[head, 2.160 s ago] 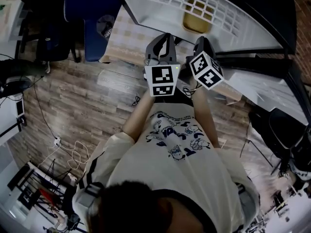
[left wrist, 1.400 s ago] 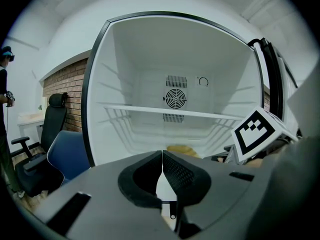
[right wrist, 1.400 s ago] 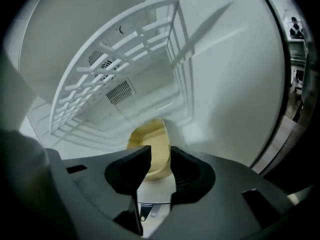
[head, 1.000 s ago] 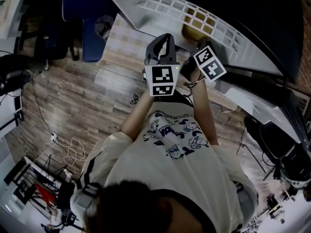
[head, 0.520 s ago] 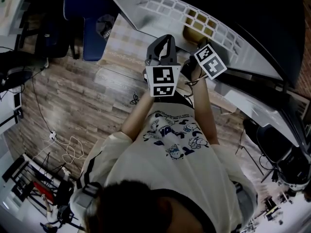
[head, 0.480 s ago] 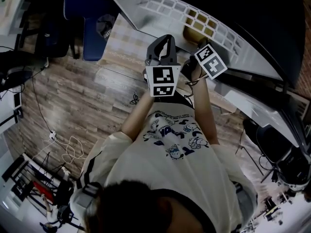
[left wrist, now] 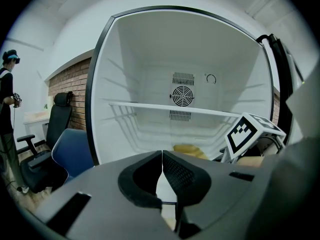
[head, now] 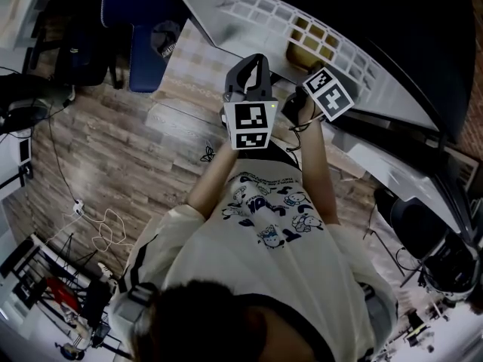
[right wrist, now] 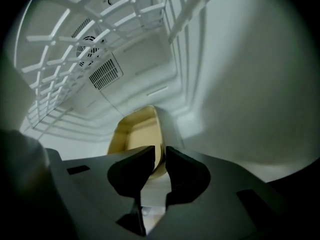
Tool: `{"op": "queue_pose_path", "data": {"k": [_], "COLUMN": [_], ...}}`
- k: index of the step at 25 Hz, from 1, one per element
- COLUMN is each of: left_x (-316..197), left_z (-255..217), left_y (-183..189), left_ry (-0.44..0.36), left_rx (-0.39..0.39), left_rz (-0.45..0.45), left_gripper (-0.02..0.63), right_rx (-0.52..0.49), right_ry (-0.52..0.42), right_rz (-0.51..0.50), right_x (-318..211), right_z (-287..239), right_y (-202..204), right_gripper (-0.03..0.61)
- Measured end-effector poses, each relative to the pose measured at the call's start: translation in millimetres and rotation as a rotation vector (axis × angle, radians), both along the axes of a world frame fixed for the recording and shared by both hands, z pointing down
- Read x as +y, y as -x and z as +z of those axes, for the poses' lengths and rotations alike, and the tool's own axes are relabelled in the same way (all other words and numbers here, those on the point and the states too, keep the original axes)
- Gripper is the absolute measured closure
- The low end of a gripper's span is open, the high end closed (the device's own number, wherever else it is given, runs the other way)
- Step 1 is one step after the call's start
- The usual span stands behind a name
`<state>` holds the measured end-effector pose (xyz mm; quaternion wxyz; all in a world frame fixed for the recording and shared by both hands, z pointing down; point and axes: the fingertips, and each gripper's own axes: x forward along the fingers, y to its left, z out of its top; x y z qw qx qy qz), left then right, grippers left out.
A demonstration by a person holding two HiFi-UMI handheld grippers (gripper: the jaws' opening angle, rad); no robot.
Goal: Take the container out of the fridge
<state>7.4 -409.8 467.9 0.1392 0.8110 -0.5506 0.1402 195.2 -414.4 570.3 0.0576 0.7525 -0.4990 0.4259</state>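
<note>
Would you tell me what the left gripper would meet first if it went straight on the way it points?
Probably the shelf, at its front edge: the left gripper, jaws together, aims into the fridge near that height. Slightly lower, the back wall; depth is unclear.

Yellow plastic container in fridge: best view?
Right gripper view: the yellow open plastic container fills the centre, its rim between the jaws of the right gripper. Head view shows it through the white wire shelf; left gripper view shows only a sliver.
</note>
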Motion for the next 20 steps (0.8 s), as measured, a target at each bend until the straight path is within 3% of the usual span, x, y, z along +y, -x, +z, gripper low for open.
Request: {"op": "queue_pose_path", "data": {"k": [20], "left_x": [-5.6], "left_z": [6.1], "left_y": [1.4], "left_ry": [0.021], "left_rx": [-0.001], "left_rz": [-0.023], "left_gripper": [0.595], "right_rx": [0.031], "right_ry": [0.052], "right_rz": [-0.019], "right_x": [0.5], "right_z": [9.7], "right_y": [-3.0], "right_gripper": [0.526]}}
